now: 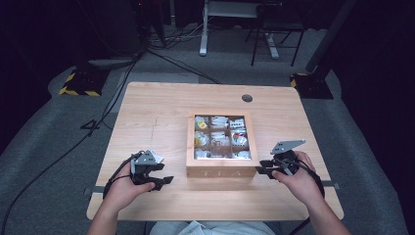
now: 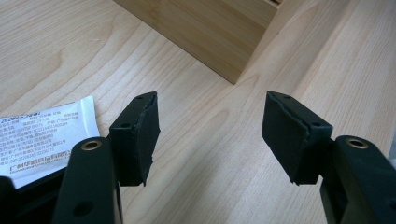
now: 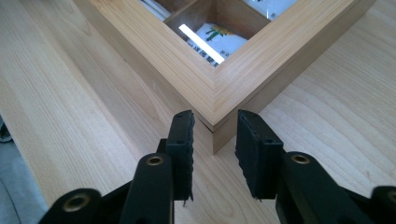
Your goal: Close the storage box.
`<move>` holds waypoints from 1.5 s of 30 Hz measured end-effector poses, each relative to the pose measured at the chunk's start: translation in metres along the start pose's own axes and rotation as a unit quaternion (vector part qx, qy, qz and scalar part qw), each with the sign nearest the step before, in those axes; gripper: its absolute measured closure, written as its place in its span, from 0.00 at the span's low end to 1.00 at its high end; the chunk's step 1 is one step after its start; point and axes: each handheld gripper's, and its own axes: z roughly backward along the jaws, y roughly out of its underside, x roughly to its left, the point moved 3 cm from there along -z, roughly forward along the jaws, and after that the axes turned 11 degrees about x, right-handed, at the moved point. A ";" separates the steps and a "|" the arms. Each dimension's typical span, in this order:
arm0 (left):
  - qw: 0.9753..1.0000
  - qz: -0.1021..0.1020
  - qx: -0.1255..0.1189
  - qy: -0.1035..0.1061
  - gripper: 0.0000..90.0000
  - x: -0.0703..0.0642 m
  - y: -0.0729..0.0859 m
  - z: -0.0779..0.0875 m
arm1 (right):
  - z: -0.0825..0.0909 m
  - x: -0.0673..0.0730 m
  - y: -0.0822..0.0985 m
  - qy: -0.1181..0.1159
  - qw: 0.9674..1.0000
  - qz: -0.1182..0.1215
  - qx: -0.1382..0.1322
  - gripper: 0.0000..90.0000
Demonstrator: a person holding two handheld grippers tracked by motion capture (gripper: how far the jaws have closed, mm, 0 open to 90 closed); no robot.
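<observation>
Right gripper [image 3: 214,154] jaws apart, empty, aimed at near right corner of tea box [image 3: 243,79], just ahead. Left gripper [image 2: 210,135] released, empty.

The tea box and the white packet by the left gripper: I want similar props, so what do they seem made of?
The tea box looks like light wood with a smooth matte finish: straight grain and a mitred corner show in the right gripper view. The white packet seems paper or thin foil; printed, flat, slightly creased.
</observation>
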 end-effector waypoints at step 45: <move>0.998 0.052 -0.006 -0.016 0.29 0.024 0.022 0.003 | -0.016 -0.113 0.045 0.075 0.990 -0.070 -0.097 0.24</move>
